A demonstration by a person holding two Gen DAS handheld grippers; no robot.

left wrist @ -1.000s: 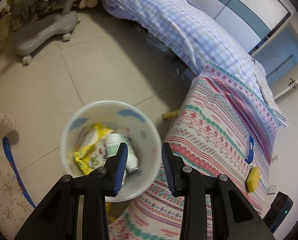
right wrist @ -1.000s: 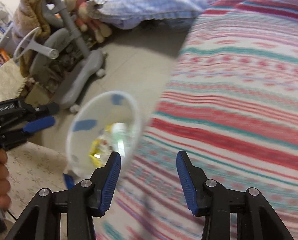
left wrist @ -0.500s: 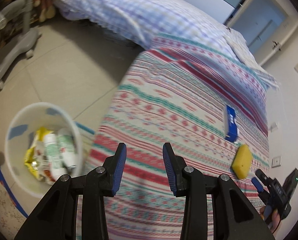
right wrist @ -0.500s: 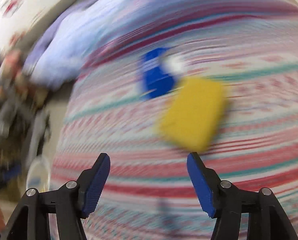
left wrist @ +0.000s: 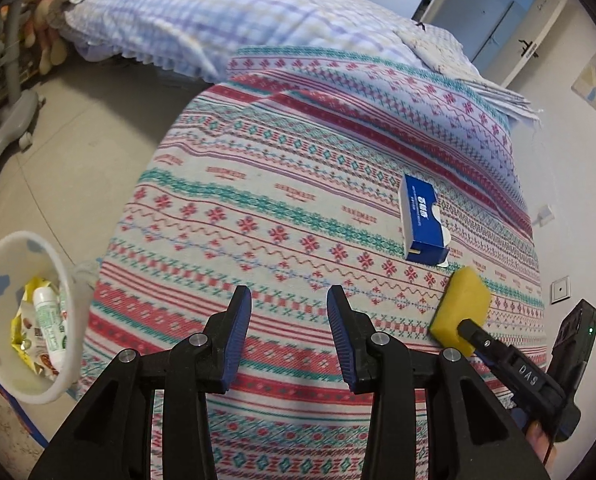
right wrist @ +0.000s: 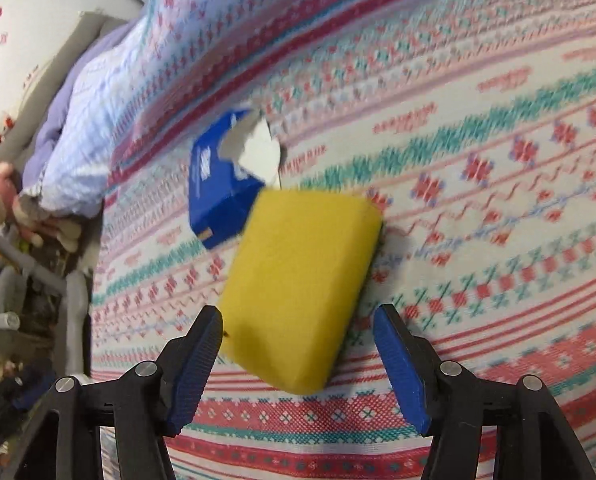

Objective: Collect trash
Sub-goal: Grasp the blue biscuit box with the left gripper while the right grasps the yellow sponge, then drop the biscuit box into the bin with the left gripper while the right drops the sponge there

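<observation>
Sponge [right wrist: 301, 292] between wide-spread, empty right tool [right wrist: 298, 356]; left tool [left wrist: 289, 336] parted, empty; "DAS" on right tool.

Patterned blanket [left wrist: 282, 200] with red, teal and white bands covers the bed. Checked lilac quilt [left wrist: 202, 12] lies bunched at its far end. Plush toy [right wrist: 6, 200] sits beside the quilt. Grey chair base [left wrist: 6, 128] on castors stands on the tiled floor [left wrist: 98, 136]. White door [left wrist: 497, 20] beyond; wall socket [left wrist: 559, 289] at right.

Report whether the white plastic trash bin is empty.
Not empty: the white plastic trash bin holds a yellow wrapper and a white bottle.
</observation>
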